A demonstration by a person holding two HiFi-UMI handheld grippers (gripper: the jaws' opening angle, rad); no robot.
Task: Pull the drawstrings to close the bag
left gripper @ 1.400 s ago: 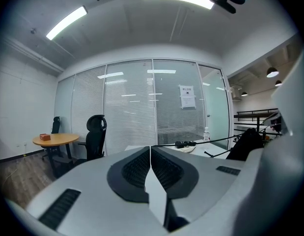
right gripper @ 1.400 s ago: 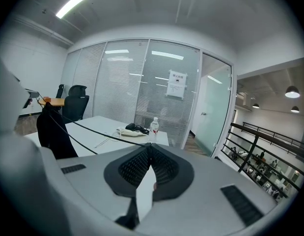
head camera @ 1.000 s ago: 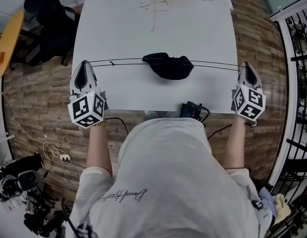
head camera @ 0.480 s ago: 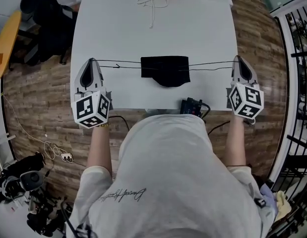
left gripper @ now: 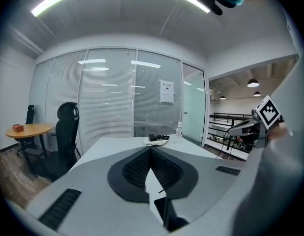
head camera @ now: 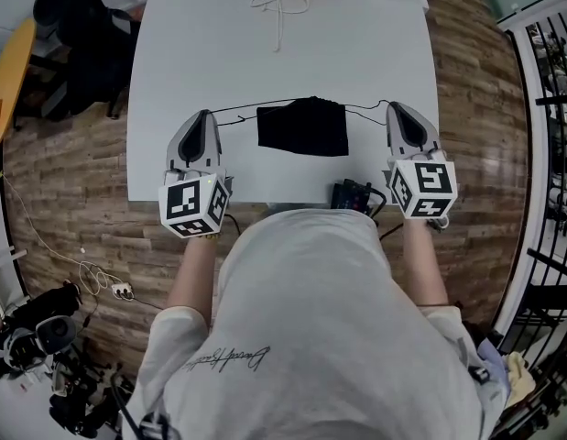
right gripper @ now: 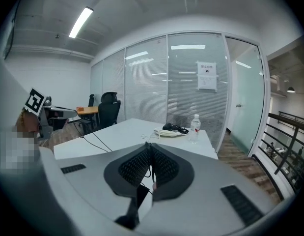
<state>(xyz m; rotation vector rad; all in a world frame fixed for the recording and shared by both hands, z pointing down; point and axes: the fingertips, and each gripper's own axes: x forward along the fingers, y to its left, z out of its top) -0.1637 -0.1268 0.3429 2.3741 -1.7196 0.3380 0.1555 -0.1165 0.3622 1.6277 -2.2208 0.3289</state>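
**Q:** What have your jaws got?

**A:** Both pairs are pressed together. My left gripper (left gripper: 151, 150) pinches one thin black drawstring (head camera: 235, 109). My right gripper (right gripper: 151, 146) is clamped on the other drawstring (head camera: 365, 106), which shows as a dark thread in the seam of its pads.

**Q:** And where is the bag from there?

**A:** The flat black fabric bag (head camera: 304, 128) lies on the white table (head camera: 219, 44), between my two grippers. It is to the right of my left jaws and to the left of my right jaws. The cords and the bag's top edge lie on one line, side to side across the table. Each cord has a little sag. The bag lies as a broad rectangle, so I judge its mouth is not gathered. Neither hand looks clearly nearer to it. I reckon the pull has to go straight outward along that line, the two hands apart from each other.

**Q:** Do your gripper views tell you that?

**A:** No. They look past the bag to the far end of the table, and the bag is in neither of them. They do give me the closed pads, which the head view hides under the gripper bodies. Only the head view shows the bag and both cords together.
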